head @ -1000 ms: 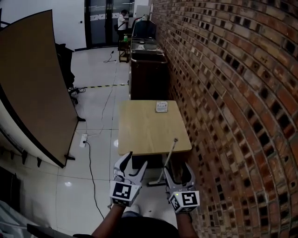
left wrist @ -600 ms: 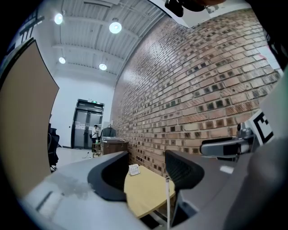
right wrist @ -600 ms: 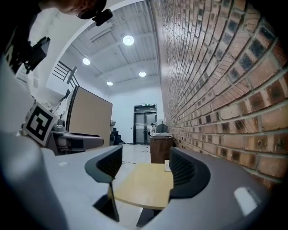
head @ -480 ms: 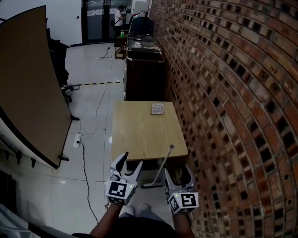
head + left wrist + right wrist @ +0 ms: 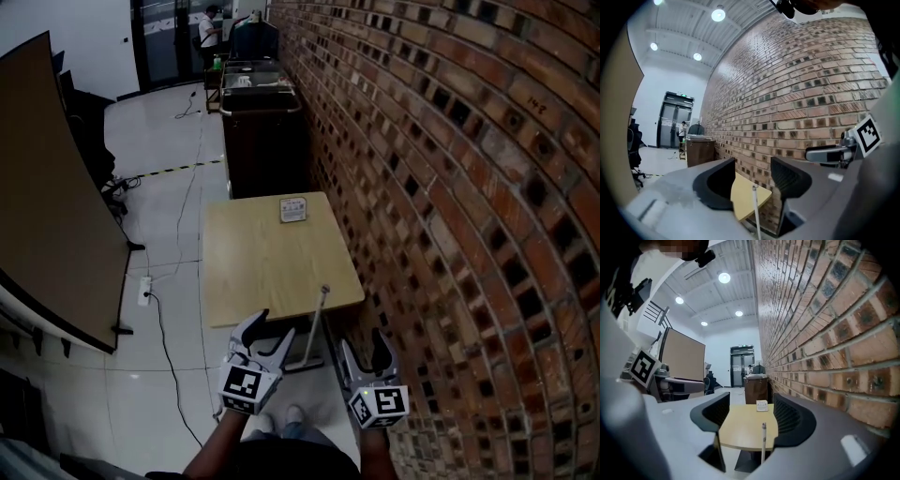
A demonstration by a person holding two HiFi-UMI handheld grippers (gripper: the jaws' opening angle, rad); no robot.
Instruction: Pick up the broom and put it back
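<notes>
Broom (image 5: pixel 316 323) is leaning on the bench (image 5: pixel 272 253) edge, head on the floor. It's probably light and stiff, so I'm planning a mid-handle hold. Left claw (image 5: pixel 276 323) is gaping wide, empty; right claw (image 5: pixel 361 339), just narrowing slightly, is also gaping empty.

Left hand-held gripper (image 5: pixel 753 171), jaws apart, frames the broom handle (image 5: pixel 756 212) and table (image 5: pixel 742 198).
</notes>
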